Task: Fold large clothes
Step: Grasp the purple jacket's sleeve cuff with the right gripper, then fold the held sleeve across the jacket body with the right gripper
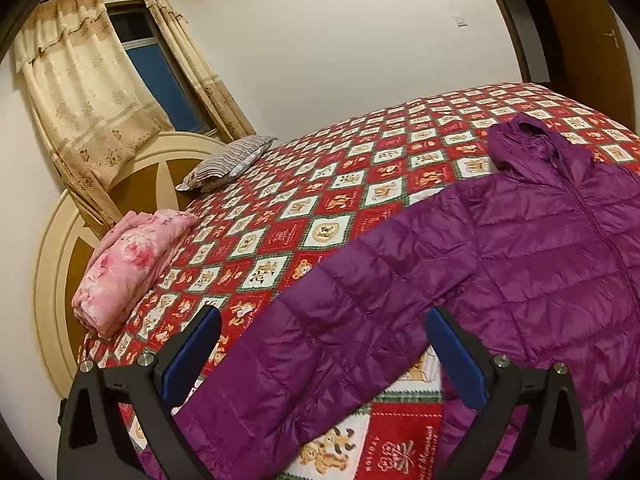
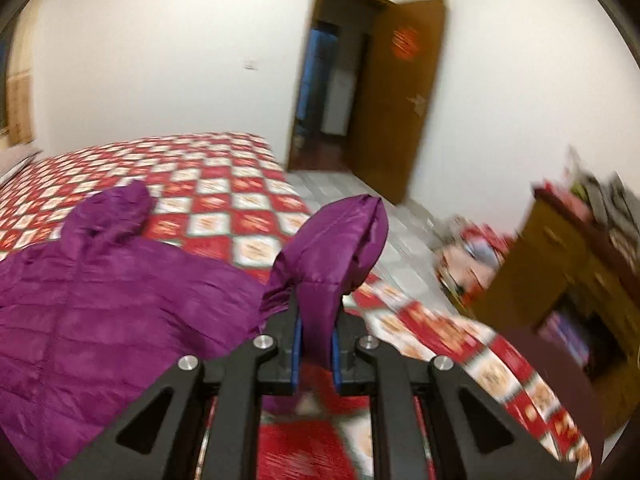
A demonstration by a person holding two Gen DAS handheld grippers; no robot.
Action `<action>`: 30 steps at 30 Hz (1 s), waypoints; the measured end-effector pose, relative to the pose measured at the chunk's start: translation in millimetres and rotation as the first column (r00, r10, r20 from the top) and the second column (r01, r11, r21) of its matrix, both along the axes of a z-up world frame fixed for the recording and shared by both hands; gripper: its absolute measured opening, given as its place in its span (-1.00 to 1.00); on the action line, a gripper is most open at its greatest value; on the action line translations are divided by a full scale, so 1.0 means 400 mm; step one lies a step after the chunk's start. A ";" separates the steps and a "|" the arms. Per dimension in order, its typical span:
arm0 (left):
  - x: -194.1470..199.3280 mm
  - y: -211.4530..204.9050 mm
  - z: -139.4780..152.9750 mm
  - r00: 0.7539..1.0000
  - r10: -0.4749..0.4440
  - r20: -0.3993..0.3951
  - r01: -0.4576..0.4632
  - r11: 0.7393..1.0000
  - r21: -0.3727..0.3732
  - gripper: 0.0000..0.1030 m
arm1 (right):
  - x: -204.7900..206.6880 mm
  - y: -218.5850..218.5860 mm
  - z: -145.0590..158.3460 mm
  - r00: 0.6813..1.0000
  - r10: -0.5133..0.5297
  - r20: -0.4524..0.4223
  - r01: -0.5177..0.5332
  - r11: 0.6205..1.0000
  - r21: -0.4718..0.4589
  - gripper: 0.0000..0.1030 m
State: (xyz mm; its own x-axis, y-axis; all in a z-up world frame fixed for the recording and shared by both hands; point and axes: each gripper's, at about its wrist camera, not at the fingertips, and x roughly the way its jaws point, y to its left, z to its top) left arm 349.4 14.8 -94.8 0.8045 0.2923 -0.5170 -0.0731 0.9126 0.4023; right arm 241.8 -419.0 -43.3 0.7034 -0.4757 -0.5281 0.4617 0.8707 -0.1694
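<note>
A purple quilted hooded jacket point(image 1: 532, 248) lies face up on the bed, hood toward the far side; it also shows in the right wrist view point(image 2: 100, 300). My left gripper point(image 1: 324, 332) is open, its blue pads either side of the jacket's left sleeve point(image 1: 320, 344) and above it. My right gripper point(image 2: 316, 344) is shut on the right sleeve's cuff end point(image 2: 340, 240), which sticks up between the pads, lifted off the bed.
The bed has a red and white checked cover point(image 1: 320, 184). A folded pink blanket point(image 1: 128, 268) and a striped pillow point(image 1: 228, 164) lie by the headboard. An open wooden door point(image 2: 392, 100) and a wooden cabinet point(image 2: 560, 272) stand beyond the bed's edge.
</note>
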 end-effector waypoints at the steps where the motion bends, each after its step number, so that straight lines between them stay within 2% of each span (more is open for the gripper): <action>1: 0.004 0.005 -0.002 1.000 0.002 -0.002 -0.002 1.000 -0.008 0.98 | 0.032 0.043 0.000 0.999 0.034 -0.002 -0.034 0.999 -0.014 -0.75; 7: 0.018 0.040 -0.019 1.000 0.015 0.002 -0.015 1.000 -0.006 0.98 | 0.163 0.283 -0.039 0.974 0.222 -0.037 -0.225 0.968 -0.112 -0.75; 13: 0.034 0.101 -0.035 0.999 0.045 0.000 -0.045 0.999 0.000 0.98 | 0.247 0.490 -0.117 0.923 0.375 -0.090 -0.385 0.912 -0.141 -0.75; 21: 0.062 0.155 -0.058 0.996 0.089 -0.014 -0.089 0.996 0.000 0.98 | 0.311 0.681 -0.208 0.858 0.491 -0.149 -0.507 0.856 -0.098 -0.75; 27: 0.077 0.133 -0.085 0.996 0.083 -0.040 -0.082 0.996 0.025 0.98 | 0.313 0.768 -0.283 0.810 0.551 -0.202 -0.572 0.818 -0.064 -0.75; 30: 0.079 0.109 -0.076 0.997 0.071 -0.038 -0.069 0.997 0.035 0.98 | 0.322 0.772 -0.327 0.772 0.577 -0.265 -0.600 0.800 -0.004 -0.55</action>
State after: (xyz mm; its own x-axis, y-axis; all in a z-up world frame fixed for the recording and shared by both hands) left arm 381.1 58.4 -125.4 0.7611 0.3649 -0.5363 -0.1199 0.8916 0.4366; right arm 370.7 -110.4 -174.3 0.7180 -0.0602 -0.6935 -0.2011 0.9358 -0.2895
